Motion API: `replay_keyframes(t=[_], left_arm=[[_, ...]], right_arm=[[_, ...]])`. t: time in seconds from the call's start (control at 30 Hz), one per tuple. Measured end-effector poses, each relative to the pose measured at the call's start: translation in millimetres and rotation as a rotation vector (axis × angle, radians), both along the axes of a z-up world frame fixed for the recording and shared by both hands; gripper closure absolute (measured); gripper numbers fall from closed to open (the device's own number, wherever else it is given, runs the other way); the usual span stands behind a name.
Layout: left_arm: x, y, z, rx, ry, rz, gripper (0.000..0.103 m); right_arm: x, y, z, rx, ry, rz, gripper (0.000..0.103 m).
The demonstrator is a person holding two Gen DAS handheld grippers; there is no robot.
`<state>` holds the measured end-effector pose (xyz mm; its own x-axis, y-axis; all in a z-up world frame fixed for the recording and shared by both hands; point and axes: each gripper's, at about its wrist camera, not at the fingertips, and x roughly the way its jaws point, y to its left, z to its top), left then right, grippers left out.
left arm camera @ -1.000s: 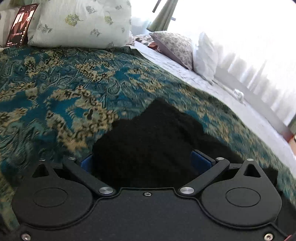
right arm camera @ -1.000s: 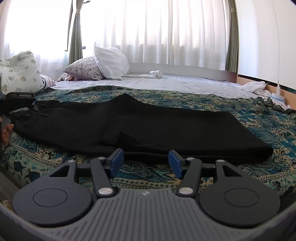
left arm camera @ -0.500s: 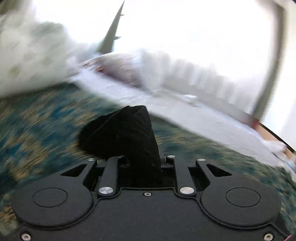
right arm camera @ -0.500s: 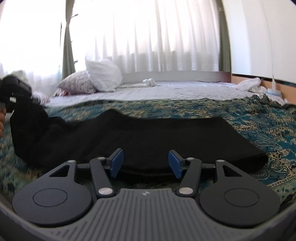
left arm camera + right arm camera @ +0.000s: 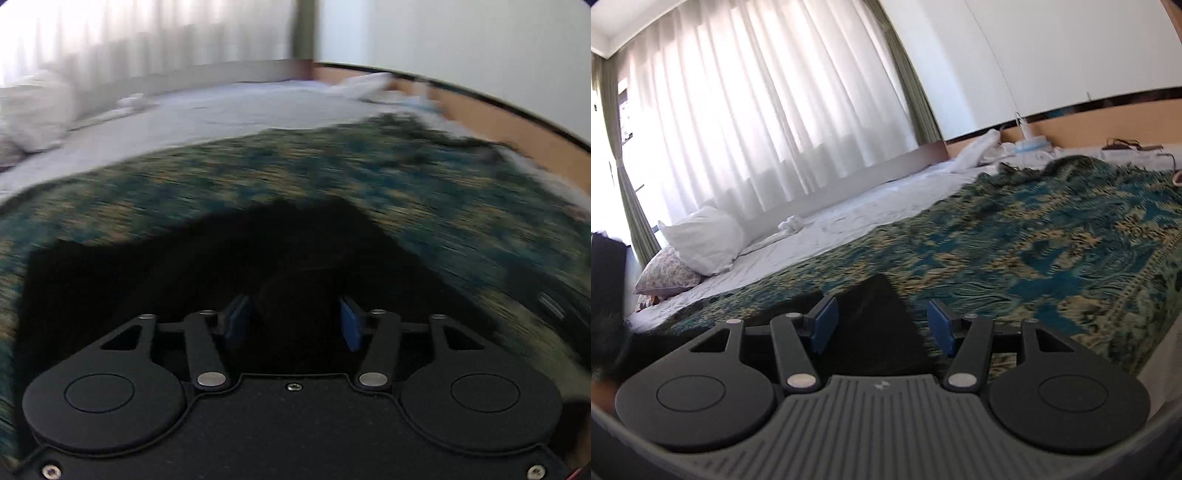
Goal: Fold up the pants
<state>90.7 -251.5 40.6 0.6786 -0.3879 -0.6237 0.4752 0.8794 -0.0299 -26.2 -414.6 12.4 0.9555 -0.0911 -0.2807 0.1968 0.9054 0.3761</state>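
The black pants [image 5: 192, 280] lie on the teal patterned bedspread [image 5: 332, 177]. In the left wrist view my left gripper [image 5: 293, 323] has its blue pads apart, with a bunched fold of the black cloth lying between them. In the right wrist view my right gripper [image 5: 882, 325] is open just above a corner of the pants [image 5: 875, 325], which sits between the pads without being pinched. More black cloth [image 5: 605, 295] hangs at the far left of that view. The left view is blurred by motion.
The bedspread [image 5: 1034, 251] covers the near part of the bed. A white sheet [image 5: 871, 214], a white pillow [image 5: 701, 243] and a floral pillow [image 5: 665, 277] lie toward the curtained window [image 5: 757, 103]. Crumpled white cloth [image 5: 982, 151] lies by the wooden headboard [image 5: 1108, 129].
My left gripper, shut on the pants half a second ago, swung across the bed and now stands open over the cloth. My right gripper moved to the pants' corner.
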Motion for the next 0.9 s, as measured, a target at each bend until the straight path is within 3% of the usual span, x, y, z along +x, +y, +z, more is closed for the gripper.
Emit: replay_keyframes(t=[0.07, 0.17, 0.3, 0.47, 0.53, 0.67, 0.8, 0.83, 0.87, 0.9], left_arm=[[-20, 6, 0, -0.032, -0.010, -0.039, 0.040], [-39, 31, 11, -0.077, -0.027, -0.040, 0.040], [-52, 80, 33, -0.135, -0.086, 0.072, 0.040], [-32, 128, 23, -0.084, -0.081, 0.338, 0.049], [-26, 140, 14, -0.066, -0.065, 0.388, 0.052], [-24, 151, -10, -0.026, -0.012, 0.408, 0.055], [-34, 153, -20, 0.001, -0.045, 0.389, 0.054], [-37, 154, -20, -0.004, -0.044, 0.388, 0.054], [-38, 156, -20, -0.014, -0.039, 0.388, 0.054], [-38, 156, -18, -0.023, -0.033, 0.389, 0.054]], right_arm=[[2, -6, -6, 0.017, 0.003, 0.014, 0.033], [9, -7, -14, 0.057, 0.001, 0.062, 0.033], [21, 10, -18, 0.065, 0.008, 0.146, 0.031], [49, 26, -21, 0.138, 0.088, 0.224, 0.027], [56, 33, -22, 0.129, 0.105, 0.201, 0.027], [77, 35, -8, 0.092, 0.099, 0.129, 0.024], [126, 39, 1, 0.062, 0.242, 0.207, 0.018], [139, 43, 0, 0.051, 0.280, 0.234, 0.023], [146, 45, -1, 0.046, 0.308, 0.241, 0.037], [151, 48, -2, 0.036, 0.335, 0.228, 0.070]])
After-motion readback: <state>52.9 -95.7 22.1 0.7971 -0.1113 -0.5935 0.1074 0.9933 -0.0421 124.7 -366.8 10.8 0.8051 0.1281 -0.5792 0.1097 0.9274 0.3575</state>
